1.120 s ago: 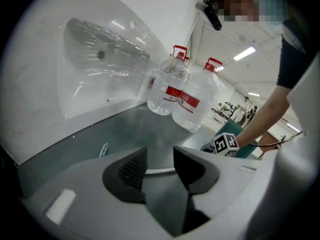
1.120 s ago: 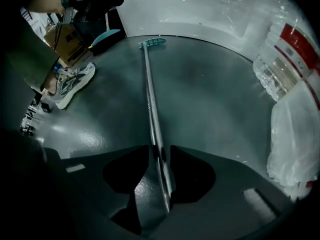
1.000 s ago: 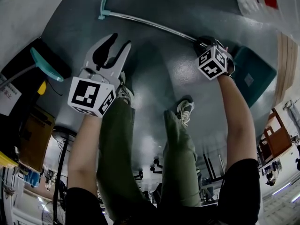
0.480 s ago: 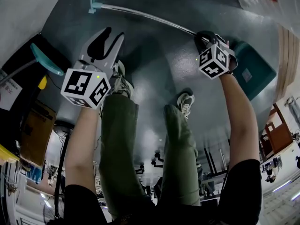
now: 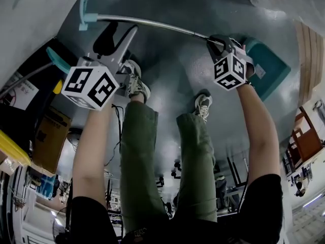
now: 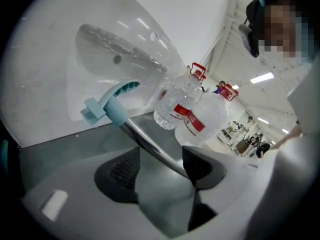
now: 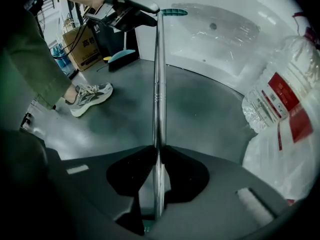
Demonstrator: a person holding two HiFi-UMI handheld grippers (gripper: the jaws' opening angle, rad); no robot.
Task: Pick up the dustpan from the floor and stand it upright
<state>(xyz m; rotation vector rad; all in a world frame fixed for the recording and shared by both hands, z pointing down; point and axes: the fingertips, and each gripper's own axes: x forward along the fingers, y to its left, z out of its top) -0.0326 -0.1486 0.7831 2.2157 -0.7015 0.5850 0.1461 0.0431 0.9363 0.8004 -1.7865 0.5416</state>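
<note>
The right gripper (image 7: 158,154), clamped on the handle (image 7: 159,84), had lifted the dustpan (image 5: 267,71). The left gripper's (image 6: 160,166) jaws were opening around that handle, leaving 1 grip.

Two red-labelled water bottles (image 6: 176,110); a cardboard box (image 5: 49,140) apart.

This looks like a lab or test hall, not a home. A glossy grey floor (image 5: 177,70) carries a white bathtub (image 7: 220,24) at the upper right of the right gripper view. Big water bottles (image 6: 182,106), a cardboard box (image 7: 82,46) and trailing cables (image 5: 118,128) stand about. Long ceiling lights (image 6: 262,77) shine over an open hall at the right of the left gripper view.
</note>
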